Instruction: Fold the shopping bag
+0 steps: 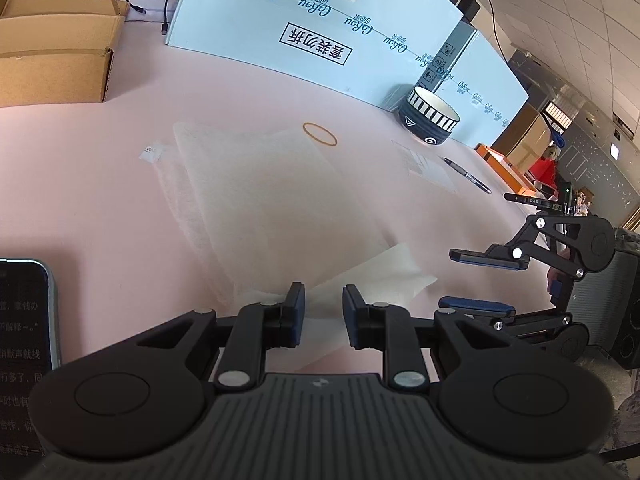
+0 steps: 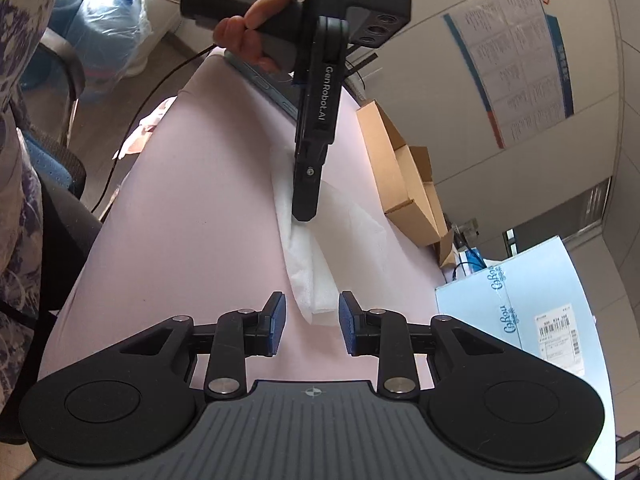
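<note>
The thin translucent shopping bag point(image 1: 256, 184) is lying flat on the pink table point(image 1: 120, 184), looking light, limp and slippery; both the left gripper point(image 1: 323, 312) and right gripper point(image 2: 311, 322) are standing spread, straddling its near corner point(image 2: 316, 312), probably the best hold

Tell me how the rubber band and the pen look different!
The rubber band is a thin tan ring lying on the white shopping bag; the pen is a straight dark stick lying on the pink table, nearer the striped bowl. Both lie flat, untouched by either claw.
</note>
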### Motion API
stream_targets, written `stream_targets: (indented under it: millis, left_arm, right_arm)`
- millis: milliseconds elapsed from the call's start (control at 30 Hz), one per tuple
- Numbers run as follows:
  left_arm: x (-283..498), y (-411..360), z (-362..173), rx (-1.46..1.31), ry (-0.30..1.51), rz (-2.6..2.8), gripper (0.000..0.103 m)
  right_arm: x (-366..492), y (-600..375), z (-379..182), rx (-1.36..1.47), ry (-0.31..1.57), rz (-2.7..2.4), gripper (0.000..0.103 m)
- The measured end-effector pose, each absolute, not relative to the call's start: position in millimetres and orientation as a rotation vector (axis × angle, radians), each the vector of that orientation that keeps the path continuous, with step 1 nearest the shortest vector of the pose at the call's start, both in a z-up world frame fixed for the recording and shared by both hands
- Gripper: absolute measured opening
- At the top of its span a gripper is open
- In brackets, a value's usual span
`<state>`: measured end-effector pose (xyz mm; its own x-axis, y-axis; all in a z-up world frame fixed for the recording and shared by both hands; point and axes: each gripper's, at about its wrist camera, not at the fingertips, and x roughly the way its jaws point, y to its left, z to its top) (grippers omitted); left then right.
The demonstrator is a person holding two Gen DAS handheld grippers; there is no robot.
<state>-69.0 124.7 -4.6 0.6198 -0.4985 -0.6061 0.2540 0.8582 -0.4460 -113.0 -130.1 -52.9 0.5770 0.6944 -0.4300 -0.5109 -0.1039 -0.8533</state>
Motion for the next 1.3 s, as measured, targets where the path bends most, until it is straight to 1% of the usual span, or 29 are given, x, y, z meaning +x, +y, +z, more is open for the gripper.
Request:
stream_targets:
  millis: [100, 267, 367, 400, 433, 500, 533, 567, 633, 733, 767, 833, 867, 967, 1100, 1133, 1167, 1233, 1300]
  left_arm:
    - [-65.3, 123.7, -2.6, -0.317, 0.814, -0.454, 0.019]
    - [-61.3, 125.2, -1.1, -0.312, 0.833, -0.473, 0.019]
    - [-61.2, 125.3, -0.9, -0.311, 0.833, -0.477, 0.019]
    - [-61.1, 125.1, -0.8, -0.311, 0.831, -0.476, 0.020]
    - [-61.5, 124.6, -0.5, -0.311, 0.825, -0.473, 0.021]
    - [-66.0, 122.6, 1.9, -0.301, 0.793, -0.454, 0.029]
    - [-71.3, 120.8, 5.7, -0.284, 0.764, -0.428, 0.042]
    - [-77.5, 119.0, 10.6, -0.262, 0.731, -0.405, 0.046]
    - [-95.7, 114.1, 30.0, -0.178, 0.630, -0.400, 0.046]
    - [-128.2, 94.7, 57.9, 0.078, 0.471, -0.395, 0.048]
    - [-137.0, 86.3, 63.6, 0.173, 0.429, -0.383, 0.047]
    - [-147.0, 64.1, 62.2, 0.378, 0.397, -0.329, 0.046]
    - [-150.2, 54.9, 60.4, 0.464, 0.393, -0.318, 0.044]
    - [-150.3, 42.9, 49.0, 0.606, 0.454, -0.372, 0.043]
    - [-144.6, 31.4, 35.0, 0.764, 0.475, -0.375, 0.043]
    - [-142.4, 29.7, 30.8, 0.802, 0.481, -0.373, 0.041]
    - [-140.1, 27.8, 26.1, 0.846, 0.490, -0.372, 0.033]
    - [-137.8, 25.6, 17.5, 0.931, 0.512, -0.379, 0.027]
    - [-136.4, 25.7, 11.9, 0.983, 0.520, -0.385, 0.027]
  right_arm:
    - [-109.8, -123.5, -63.8, -1.449, -0.213, 1.033, 0.025]
    - [-106.5, -119.7, -70.4, -1.548, -0.303, 1.051, 0.025]
    - [-102.6, -116.5, -73.3, -1.571, -0.299, 1.067, 0.014]
    - [-102.0, -116.5, -75.5, -1.578, -0.293, 1.079, 0.004]
    - [-101.4, -116.8, -77.5, -1.582, -0.288, 1.090, 0.004]
    - [-99.9, -119.2, -78.2, -1.553, -0.297, 1.090, 0.004]
    - [-98.4, -119.8, -75.4, -1.526, -0.275, 1.098, 0.004]
    - [-96.8, -121.1, -72.6, -1.493, -0.253, 1.107, 0.004]
    - [-96.9, -122.7, -71.4, -1.482, -0.247, 1.109, 0.004]
    - [-93.9, -122.5, -63.9, -1.457, -0.205, 1.135, 0.004]
    - [-91.4, -122.9, -60.4, -1.439, -0.185, 1.151, 0.004]
    - [-86.3, -123.5, -53.7, -1.392, -0.139, 1.179, 0.004]
    - [-83.2, -123.7, -49.6, -1.364, -0.112, 1.194, 0.004]
    - [-70.1, -126.8, -36.7, -1.253, -0.020, 1.251, 0.004]
    - [-47.5, -132.2, -19.1, -1.062, 0.126, 1.328, 0.004]
    - [-43.2, -133.0, -16.1, -1.031, 0.152, 1.342, 0.004]
    - [-37.3, -134.3, -12.1, -0.989, 0.187, 1.361, 0.004]
    - [-38.3, -132.7, -10.9, -0.948, 0.219, 1.380, 0.004]
    - [-36.0, -135.6, -7.7, -0.915, 0.235, 1.395, 0.004]
